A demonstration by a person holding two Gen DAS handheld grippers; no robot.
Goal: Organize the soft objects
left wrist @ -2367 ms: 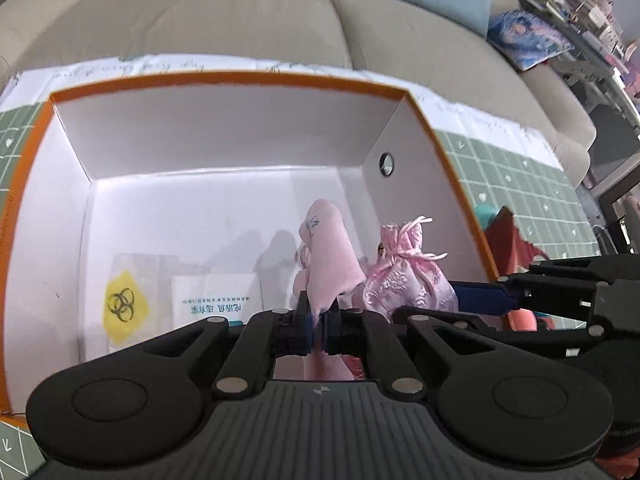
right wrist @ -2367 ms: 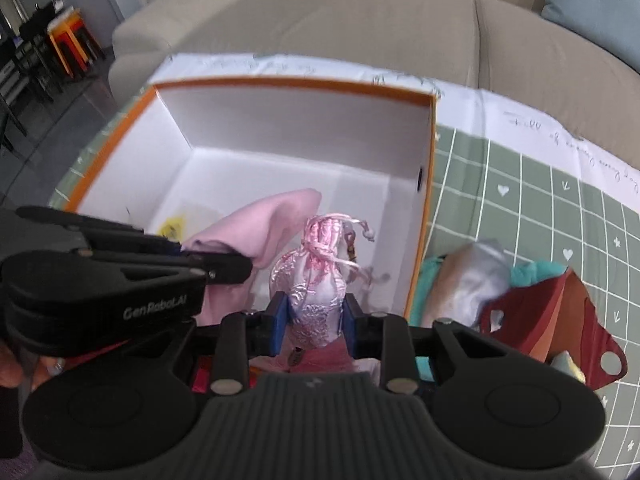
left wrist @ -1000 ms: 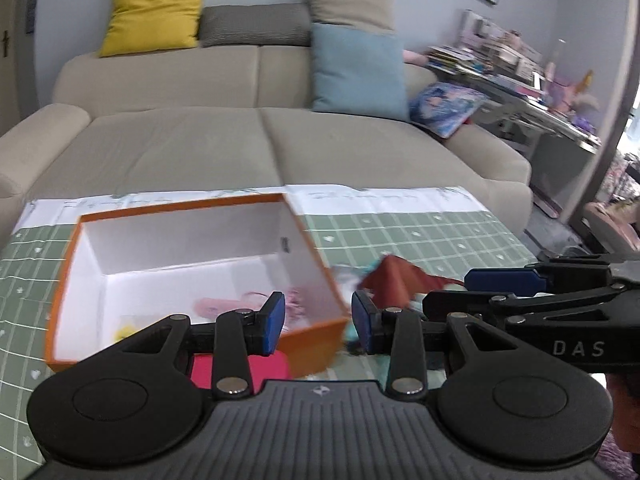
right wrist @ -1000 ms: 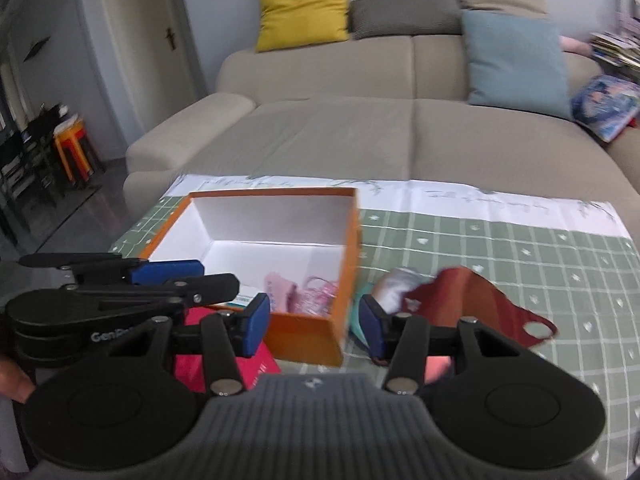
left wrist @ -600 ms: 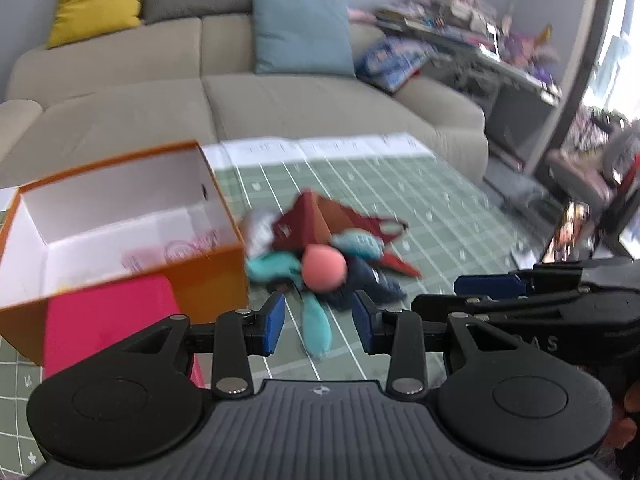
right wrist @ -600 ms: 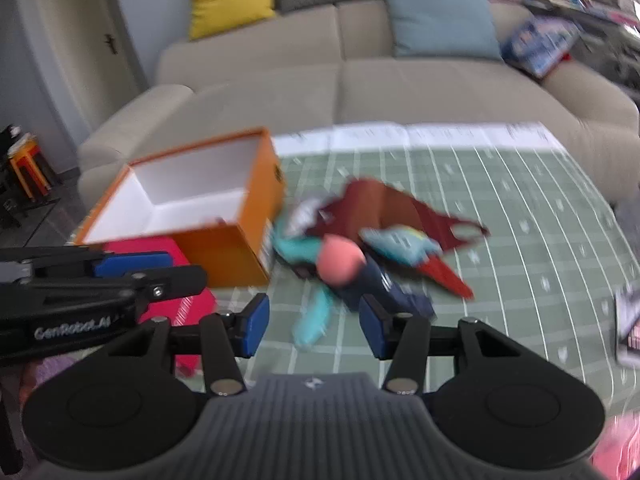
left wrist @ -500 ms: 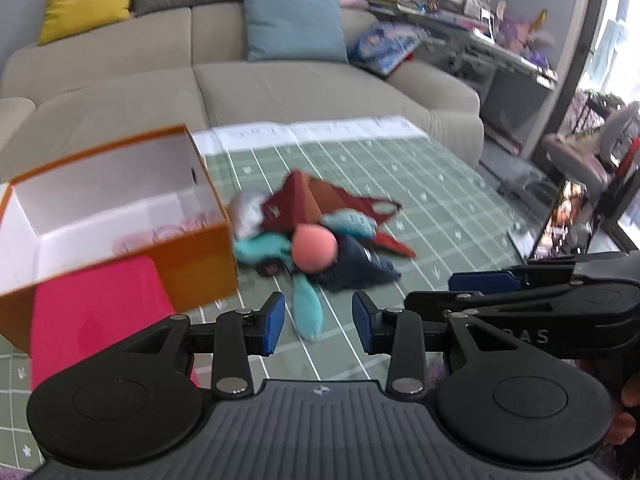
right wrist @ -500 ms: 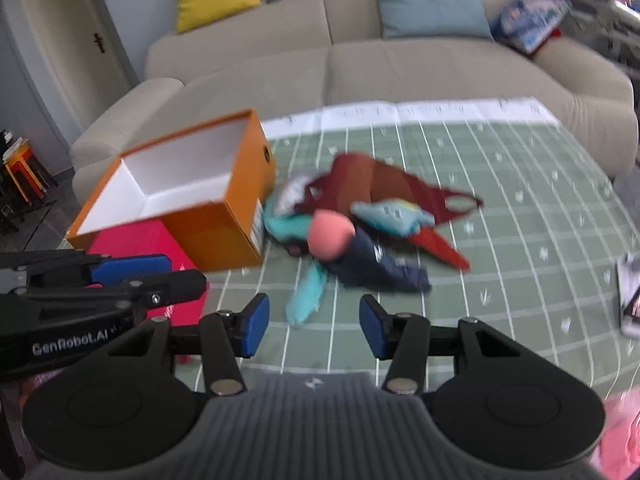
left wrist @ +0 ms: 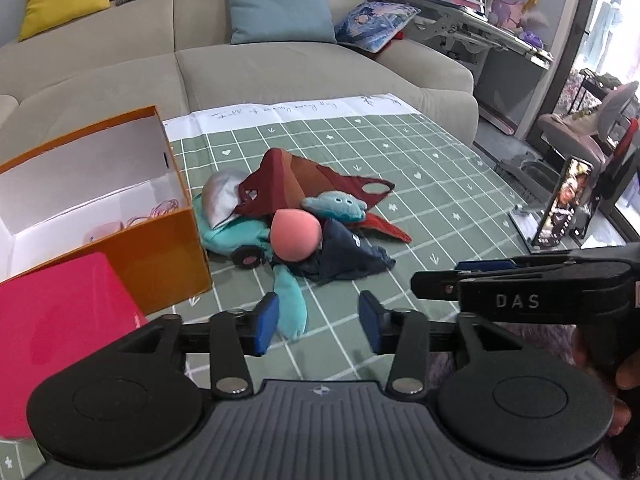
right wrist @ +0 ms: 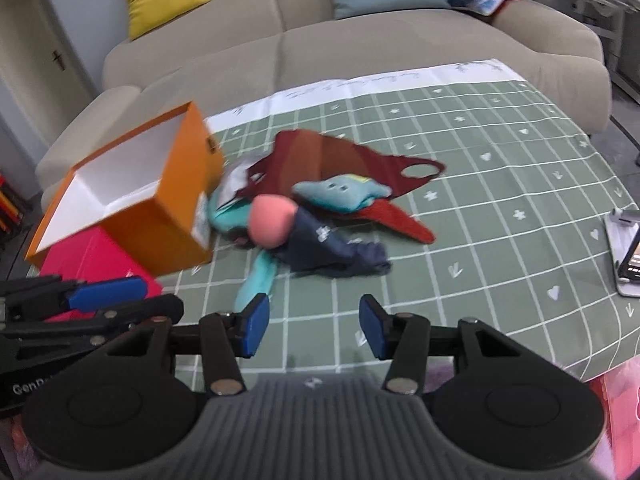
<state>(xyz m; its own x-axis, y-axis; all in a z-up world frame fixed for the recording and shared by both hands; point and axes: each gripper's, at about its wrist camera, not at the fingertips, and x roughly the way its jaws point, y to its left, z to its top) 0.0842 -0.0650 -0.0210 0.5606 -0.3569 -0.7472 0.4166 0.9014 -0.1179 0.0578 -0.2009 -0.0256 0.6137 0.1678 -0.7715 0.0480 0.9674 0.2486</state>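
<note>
Both grippers empty, heading for the next pick. Left gripper point(left wrist: 318, 324) jaws have just been opening, nothing between them; right gripper point(right wrist: 314, 330) stands open, empty. Soft-object pile point(left wrist: 304, 216) lies on green mat point(left wrist: 440, 200) just beside orange box point(left wrist: 160, 252). Next likely: close on teal sock point(left wrist: 290, 300), nearest the left fingertips.
</note>
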